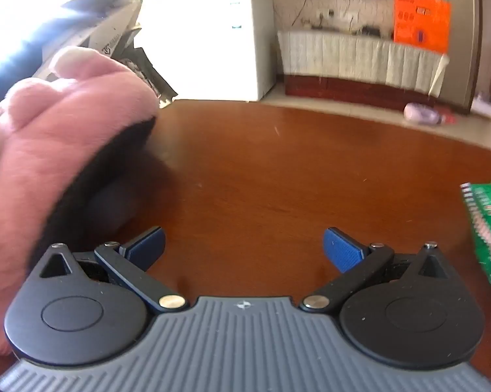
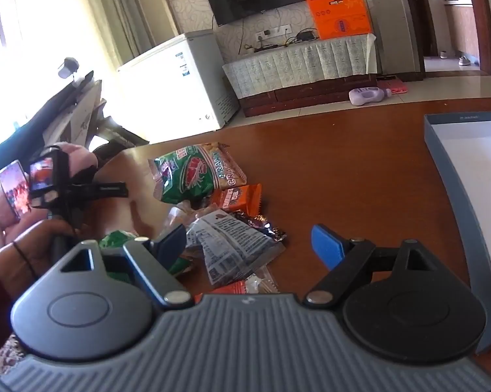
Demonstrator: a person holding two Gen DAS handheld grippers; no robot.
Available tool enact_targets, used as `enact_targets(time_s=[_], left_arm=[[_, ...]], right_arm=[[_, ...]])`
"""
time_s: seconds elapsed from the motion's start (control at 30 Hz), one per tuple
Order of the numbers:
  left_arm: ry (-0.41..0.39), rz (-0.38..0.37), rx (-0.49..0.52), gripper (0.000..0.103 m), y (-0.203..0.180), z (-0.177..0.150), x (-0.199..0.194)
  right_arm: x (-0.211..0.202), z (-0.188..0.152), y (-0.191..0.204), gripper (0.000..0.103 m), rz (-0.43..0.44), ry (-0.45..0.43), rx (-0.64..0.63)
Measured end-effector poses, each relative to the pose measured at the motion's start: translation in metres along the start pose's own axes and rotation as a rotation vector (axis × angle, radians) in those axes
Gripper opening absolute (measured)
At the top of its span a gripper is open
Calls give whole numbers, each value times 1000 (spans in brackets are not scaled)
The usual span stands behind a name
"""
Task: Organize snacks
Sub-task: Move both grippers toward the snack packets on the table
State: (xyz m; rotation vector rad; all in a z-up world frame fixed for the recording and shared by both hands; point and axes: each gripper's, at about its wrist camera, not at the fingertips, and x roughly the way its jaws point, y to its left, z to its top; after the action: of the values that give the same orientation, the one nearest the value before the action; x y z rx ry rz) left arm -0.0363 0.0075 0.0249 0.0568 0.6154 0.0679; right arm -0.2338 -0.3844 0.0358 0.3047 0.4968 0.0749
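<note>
Pink plush fills the far left of our left wrist view – a soft toy [image 1: 59, 137] with a black patch, just beside the left claw [image 1: 244, 250]. That claw is spread wide with nothing between its blue pads, hanging over bare brown desk [image 1: 278, 170]. At the right edge of the same view only a corner of a green snack packet [image 1: 487, 228] shows.

Moving rightward to the right wrist view, we see a person's hand [image 2: 33, 248] at the left holding the other handle, with a small screen above it. Next comes the pile of snacks: the green prawn cracker bag [image 2: 193, 170] farthest back, an orange wrapper [image 2: 242, 197] touching it, a dark foil wrapper [image 2: 262, 225] beside that, and a clear packet with printed text [image 2: 232, 248] nearest us. The right claw [image 2: 250, 248] is released too, jaws wide, hovering over that clear packet without pressing it. At the far right sits a shallow blue-rimmed tray [image 2: 435, 134] with a white floor, well apart from the pile and bare in the part we see.

We judge sorting has barely started. To do the pick well we would lower the right claw squarely over one packet – the clear one lies closest – and pinch a flat edge rather than the crinkled middle, lifting slowly so neighbouring wrappers do not drag along.
</note>
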Motion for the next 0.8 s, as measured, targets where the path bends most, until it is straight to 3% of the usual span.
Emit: enact_targets(time_s=[0.17, 0.27, 0.43, 0.6, 0.7, 0.8], left_arm=[[-66, -20, -45, 103, 17, 8, -61], [-109, -78, 11, 103, 6, 10, -114], [-177, -197, 112, 103, -38, -17, -201], [-106, -280, 86, 103, -81, -63, -244], [-64, -235, 120, 103, -101, -89, -256], [-85, -158, 106, 103, -102, -94, -258]], right_arm=[[1, 0, 3, 85, -20, -9, -31], [-4, 1, 0, 85, -44, -30, -49], [-17, 1, -9, 85, -65, -58, -56], [-36, -5, -14, 85, -47, -61, -85], [-53, -7, -17, 85, -38, -77, -105], [-67, -9, -22, 85, -26, -78, -92]])
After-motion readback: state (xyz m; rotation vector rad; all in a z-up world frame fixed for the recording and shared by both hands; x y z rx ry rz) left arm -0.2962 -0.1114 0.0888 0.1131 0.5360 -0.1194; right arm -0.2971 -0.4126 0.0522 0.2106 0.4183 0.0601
